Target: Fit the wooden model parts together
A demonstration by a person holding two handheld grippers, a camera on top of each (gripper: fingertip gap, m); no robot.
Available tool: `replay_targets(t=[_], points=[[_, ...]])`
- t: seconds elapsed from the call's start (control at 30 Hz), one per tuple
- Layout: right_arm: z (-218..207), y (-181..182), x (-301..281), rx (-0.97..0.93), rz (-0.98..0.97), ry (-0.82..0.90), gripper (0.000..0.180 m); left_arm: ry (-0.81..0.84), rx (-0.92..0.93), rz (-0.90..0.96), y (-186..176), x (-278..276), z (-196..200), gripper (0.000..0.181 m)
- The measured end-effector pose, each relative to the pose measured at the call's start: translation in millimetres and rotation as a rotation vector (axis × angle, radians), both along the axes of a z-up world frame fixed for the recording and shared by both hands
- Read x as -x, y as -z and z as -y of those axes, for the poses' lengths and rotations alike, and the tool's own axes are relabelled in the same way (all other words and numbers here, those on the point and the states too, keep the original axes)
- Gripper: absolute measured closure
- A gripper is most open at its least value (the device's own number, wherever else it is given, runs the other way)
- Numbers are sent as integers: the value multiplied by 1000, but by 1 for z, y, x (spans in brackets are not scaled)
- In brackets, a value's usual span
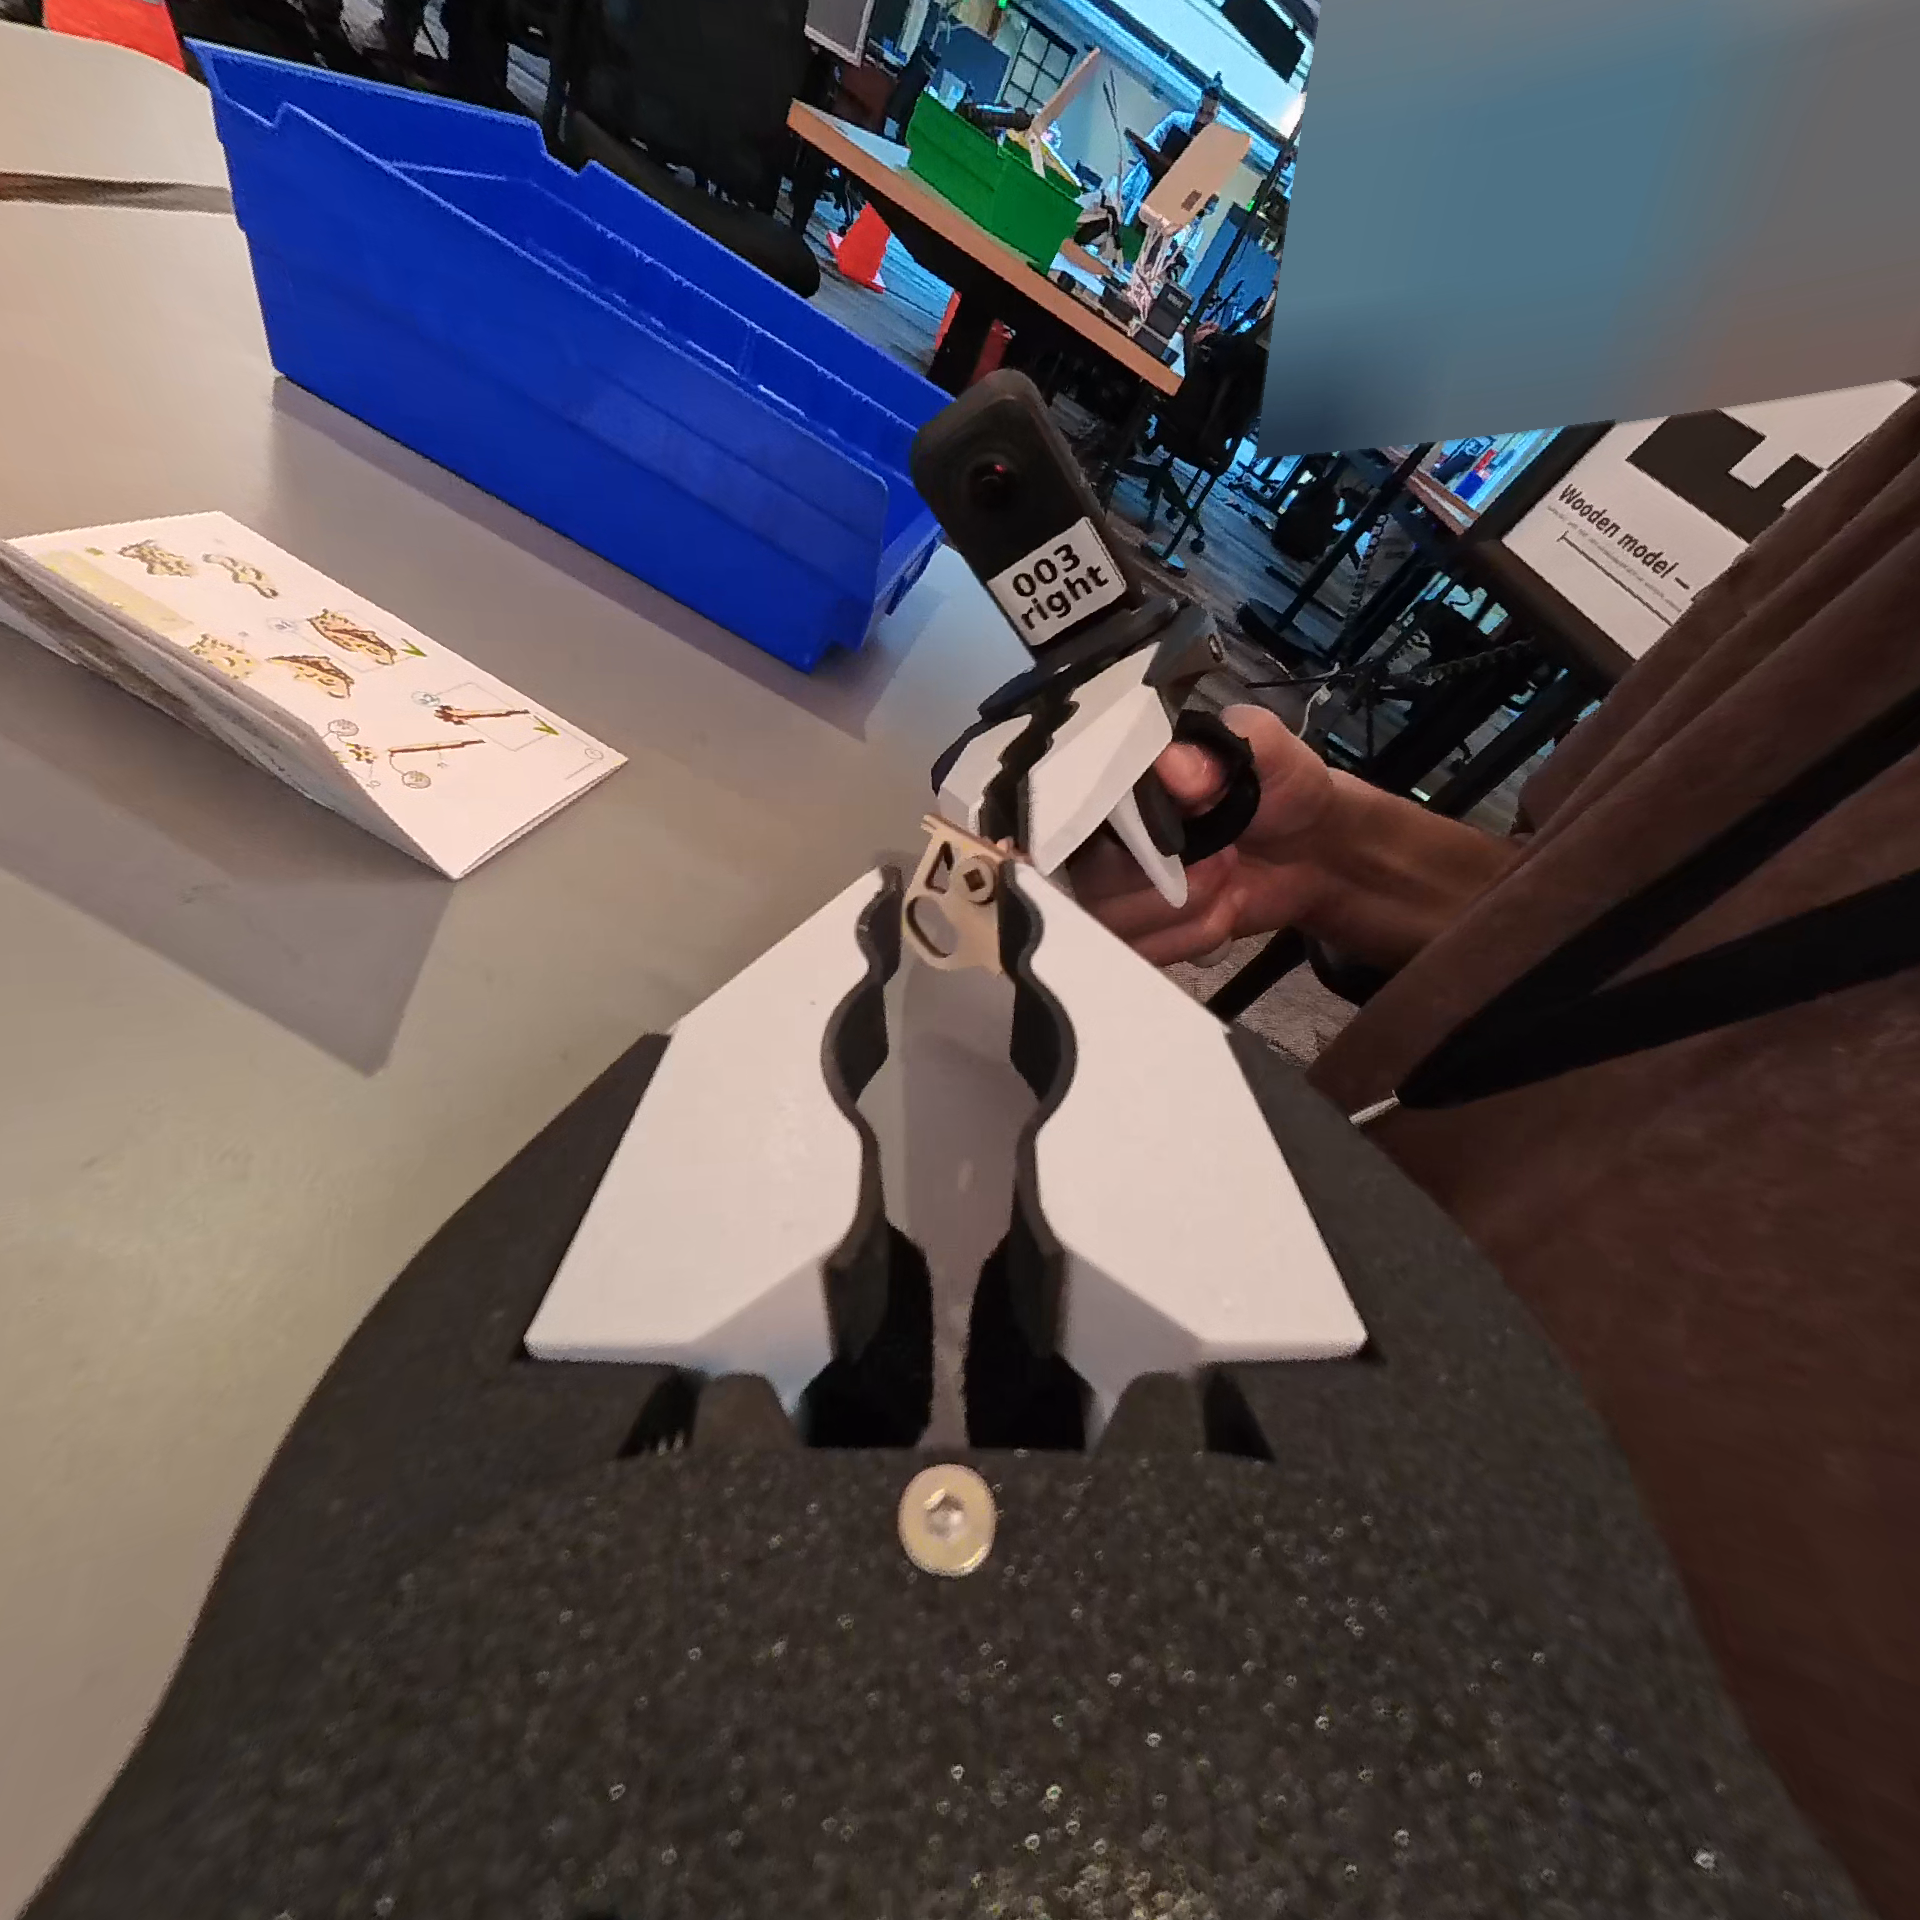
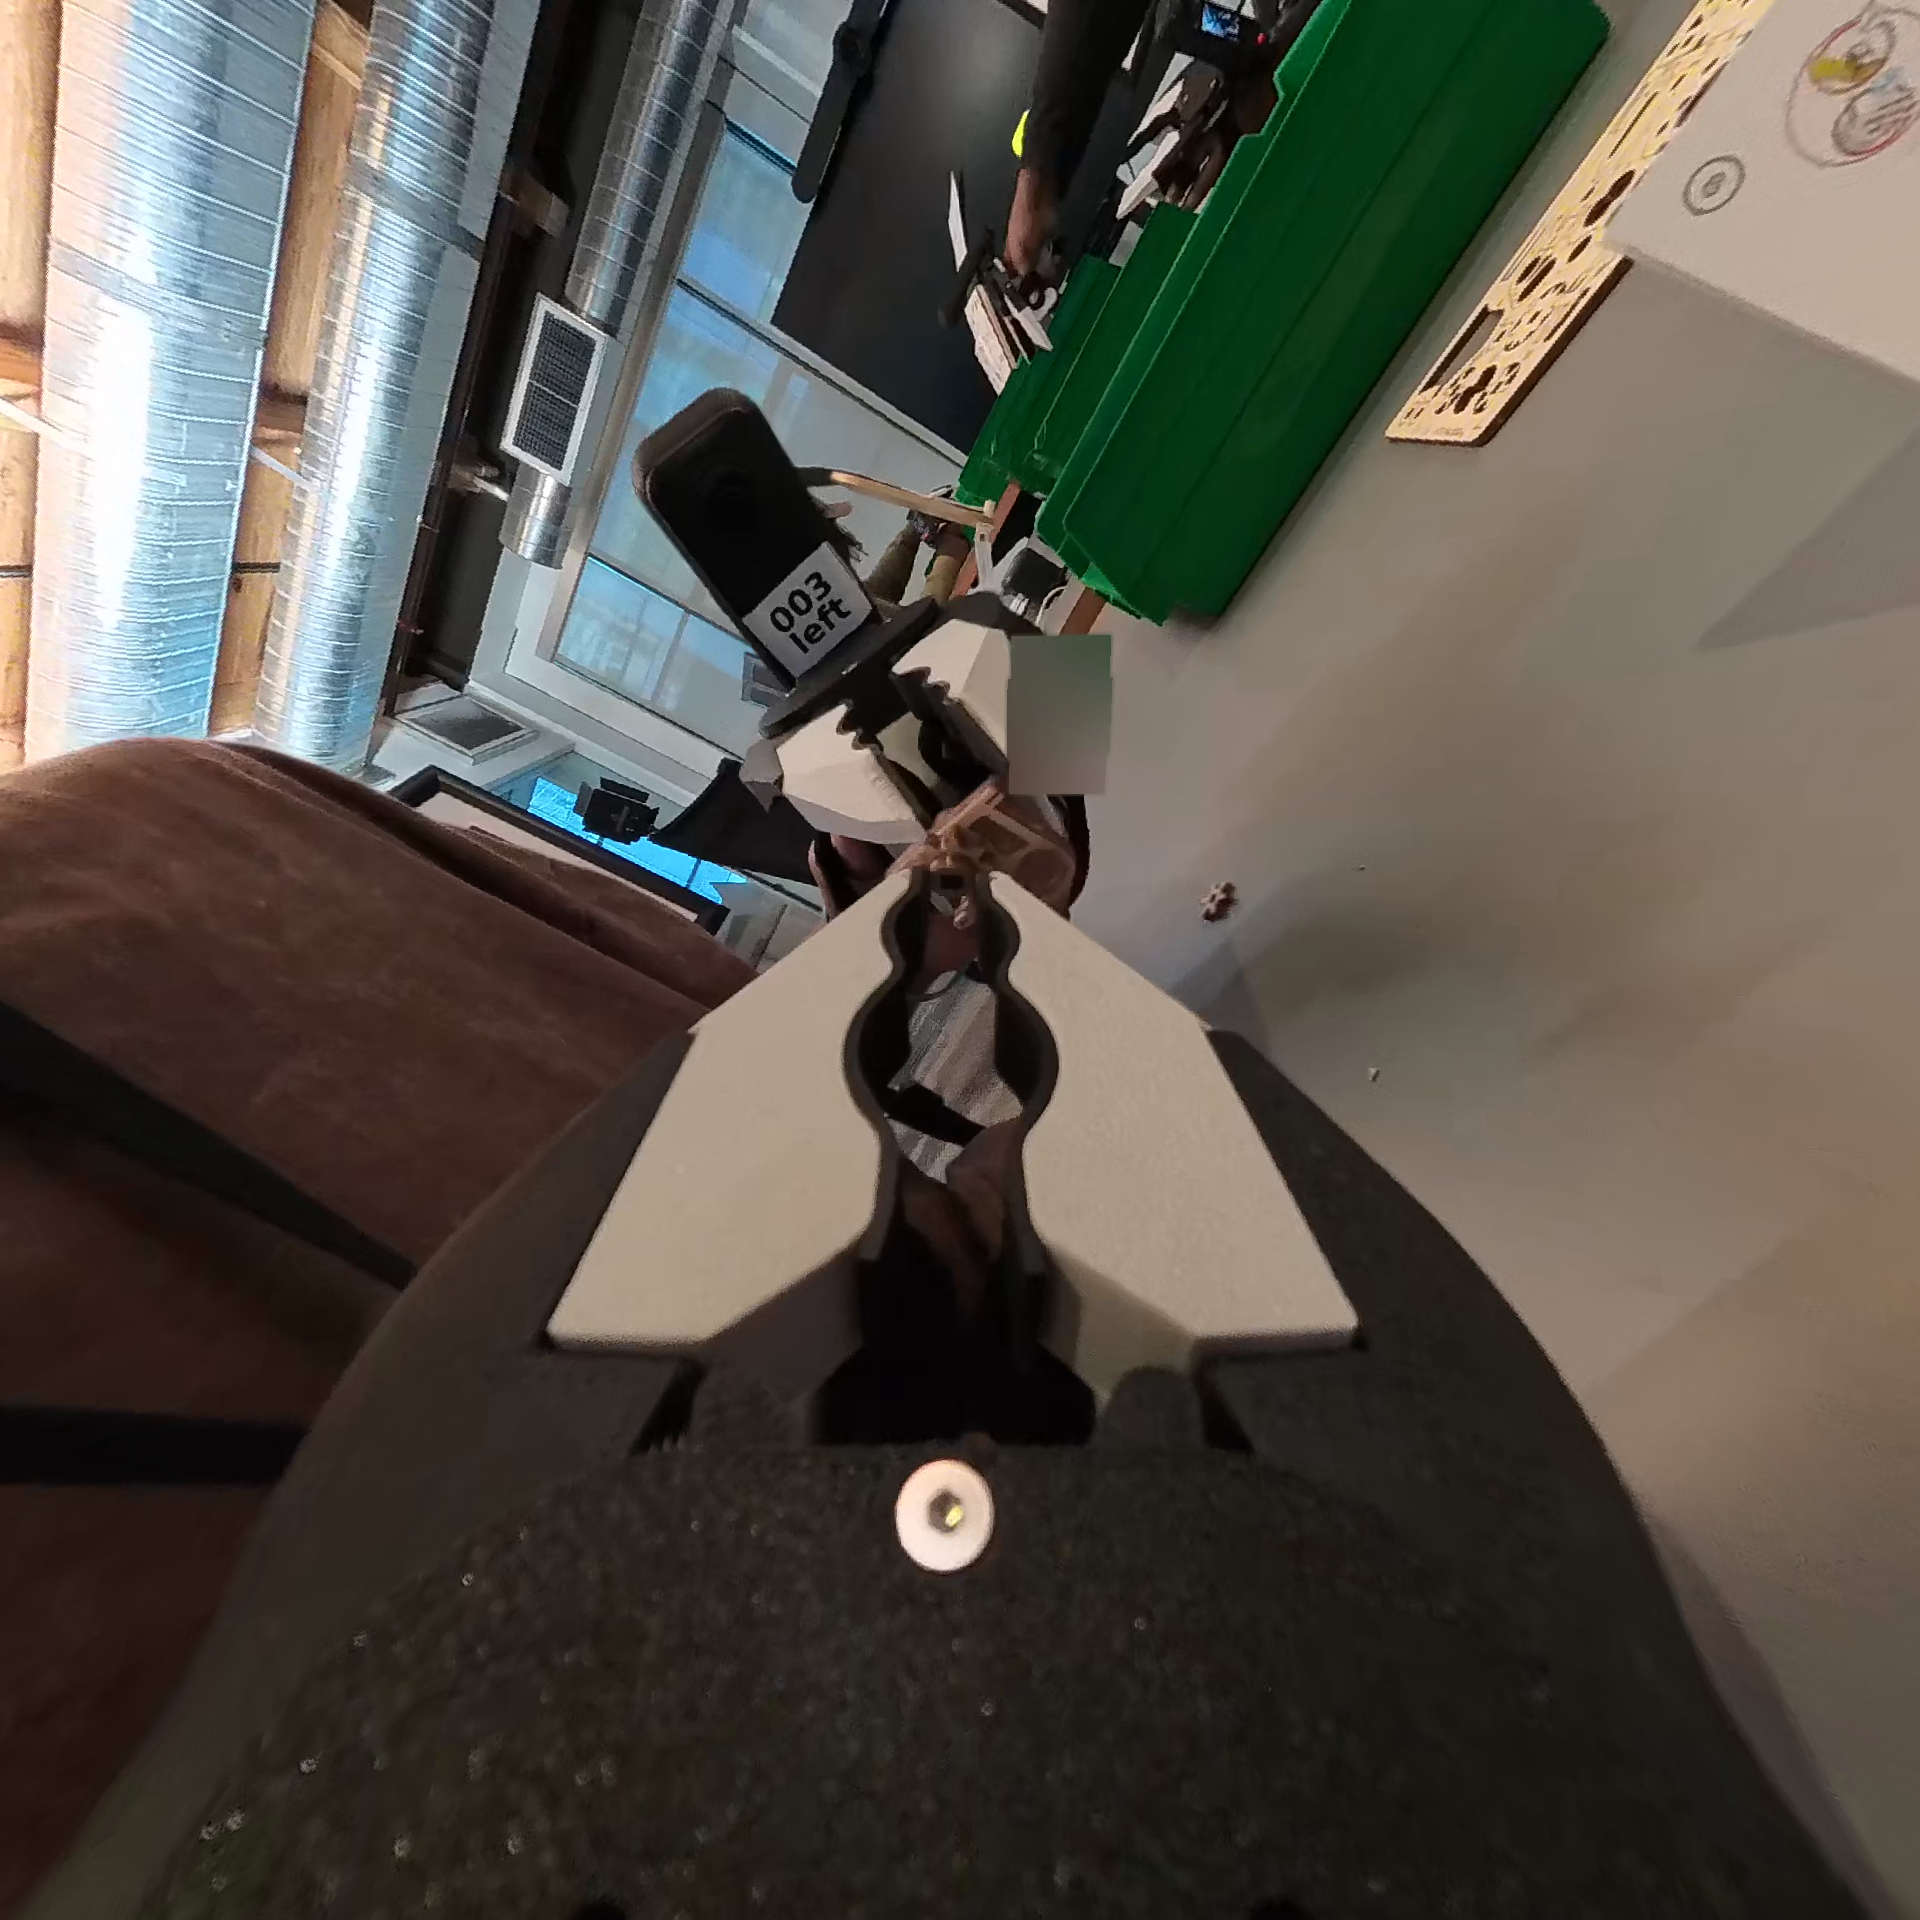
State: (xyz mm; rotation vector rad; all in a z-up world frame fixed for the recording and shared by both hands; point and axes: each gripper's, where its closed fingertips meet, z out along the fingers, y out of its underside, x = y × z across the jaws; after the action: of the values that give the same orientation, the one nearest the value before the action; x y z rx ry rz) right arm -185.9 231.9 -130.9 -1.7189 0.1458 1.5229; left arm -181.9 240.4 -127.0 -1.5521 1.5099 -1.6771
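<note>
- Pinching a flat wooden part (image 1: 954, 912) at its tips, the left claw (image 1: 951, 883) has its white fingers (image 1: 758, 1122) drawn close, the wavy gap between them narrow; the part stands up from the tips, with cut-out holes showing.
- Meeting it from the far side, the right claw (image 1: 1003, 821) has its tips nearly together and touching the top edge of that part, held in a hand (image 1: 1262, 842).
- From the right wrist view, the right claw (image 2: 951, 899) is almost shut on a small wooden piece (image 2: 961, 888) at its tips; just beyond, the left claw (image 2: 935, 810) grips a wooden assembly (image 2: 987, 831). Whether the two pieces are already joined cannot be told.
- Both claws hang above the grey desk (image 1: 208, 1039).
- A folded instruction booklet (image 1: 312, 665) lies on the desk to the left, well apart from the claws.
- Beyond it sits a blue bin (image 1: 561, 384).
- A cut-out wooden sheet (image 2: 1517, 301) and green bins (image 2: 1247, 343) lie farther off on the desk.
</note>
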Motion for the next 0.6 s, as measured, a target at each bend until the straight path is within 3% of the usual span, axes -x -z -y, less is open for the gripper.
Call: replay_targets(t=[0.6], points=[[5, -8, 15, -77, 66, -47, 172, 55, 105, 32, -13, 15, 11, 181]])
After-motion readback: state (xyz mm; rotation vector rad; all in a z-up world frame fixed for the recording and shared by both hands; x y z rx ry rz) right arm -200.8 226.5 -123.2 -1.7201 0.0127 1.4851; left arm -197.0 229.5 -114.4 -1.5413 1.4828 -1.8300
